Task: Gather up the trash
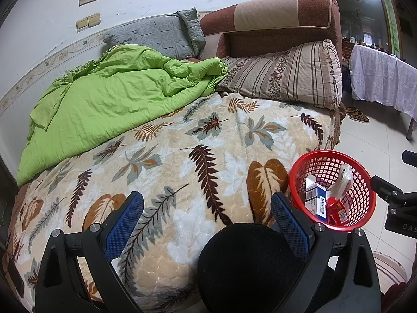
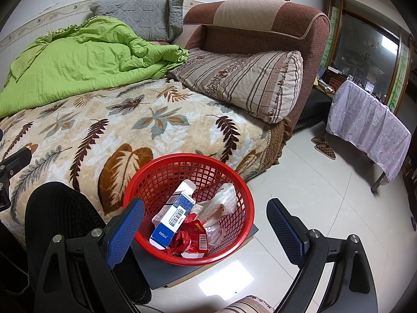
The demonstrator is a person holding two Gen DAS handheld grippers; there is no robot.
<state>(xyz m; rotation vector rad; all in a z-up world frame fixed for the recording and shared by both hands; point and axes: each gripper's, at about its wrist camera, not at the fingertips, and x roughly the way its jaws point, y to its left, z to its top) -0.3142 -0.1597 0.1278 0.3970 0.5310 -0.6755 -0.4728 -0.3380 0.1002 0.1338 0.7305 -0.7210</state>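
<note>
A red mesh basket (image 2: 234, 200) (image 1: 365, 180) stands on a grey board on the floor beside the bed. Inside lie a blue and white carton (image 2: 173, 215) (image 1: 316, 199), a red wrapper (image 2: 194, 237) and a clear plastic wrapper (image 2: 221, 203). My right gripper (image 2: 206, 224) hangs open just above the basket with nothing between its blue pads. My left gripper (image 1: 207, 216) is open over the leaf-print blanket (image 1: 182, 156), empty, with the basket to its right. Part of the right gripper's black frame (image 1: 391, 195) shows at the right edge of the left wrist view.
On the bed lie a green quilt (image 1: 104, 96), a grey pillow (image 1: 156, 36) and a striped pillow (image 1: 286, 75) against a brown headboard (image 1: 273, 26). A black rounded object (image 1: 247, 268) (image 2: 60, 221) sits at the bed's near edge. A cloth-covered table (image 2: 365, 120) and slippers (image 2: 323, 147) stand on the tiled floor.
</note>
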